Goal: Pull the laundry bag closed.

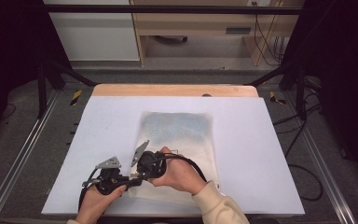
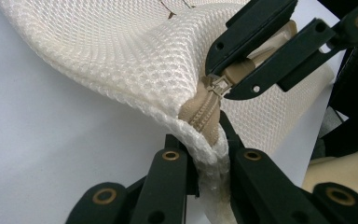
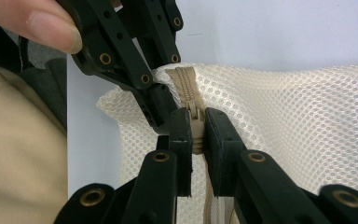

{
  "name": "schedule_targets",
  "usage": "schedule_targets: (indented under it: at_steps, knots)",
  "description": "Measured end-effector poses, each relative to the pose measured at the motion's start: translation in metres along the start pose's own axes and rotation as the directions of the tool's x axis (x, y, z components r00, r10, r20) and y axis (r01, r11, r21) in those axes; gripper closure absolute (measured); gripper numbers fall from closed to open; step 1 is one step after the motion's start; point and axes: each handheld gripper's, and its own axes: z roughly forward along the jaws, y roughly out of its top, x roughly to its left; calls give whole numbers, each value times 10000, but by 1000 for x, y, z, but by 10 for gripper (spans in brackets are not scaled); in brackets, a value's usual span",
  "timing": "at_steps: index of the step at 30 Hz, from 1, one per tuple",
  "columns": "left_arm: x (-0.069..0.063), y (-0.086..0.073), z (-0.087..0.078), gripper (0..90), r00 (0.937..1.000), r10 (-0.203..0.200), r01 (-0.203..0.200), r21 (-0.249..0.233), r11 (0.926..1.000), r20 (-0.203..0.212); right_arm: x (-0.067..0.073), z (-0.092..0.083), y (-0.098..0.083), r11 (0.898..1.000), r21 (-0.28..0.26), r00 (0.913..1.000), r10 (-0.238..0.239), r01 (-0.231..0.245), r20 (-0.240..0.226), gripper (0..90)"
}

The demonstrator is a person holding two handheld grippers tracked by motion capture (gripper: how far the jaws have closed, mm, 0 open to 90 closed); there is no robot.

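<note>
A cream mesh bag with a beige zipper lies flat on the white table mat. Its near left corner is lifted between the two grippers. My left gripper is shut on the bag's corner at the end of the zipper, also seen as the left gripper from the other side. My right gripper is shut on the zipper slider, just past the left jaws. In the high view the left gripper and right gripper meet at the bag's near left corner.
The mat rests on a wooden table with a metal frame around it. A thumb rests on the left gripper and a beige sleeve comes in from the bottom. Shelving stands beyond the table.
</note>
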Motion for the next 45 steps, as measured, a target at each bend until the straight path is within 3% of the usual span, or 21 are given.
schedule_targets:
  at_steps: [38, 45]
  knots:
    - [-9, 3, 3, 850, 9991, 363, -364, -25, 9993, -222, 8, -13, -2, 9995, 142, 9992, -293, 289, 267, 818]
    - [-10, 2, 2, 849, 9984, 515, -514, 23, 9987, -235, 9, -13, -3, 9997, 142, 9996, -177, 174, 226, 818]
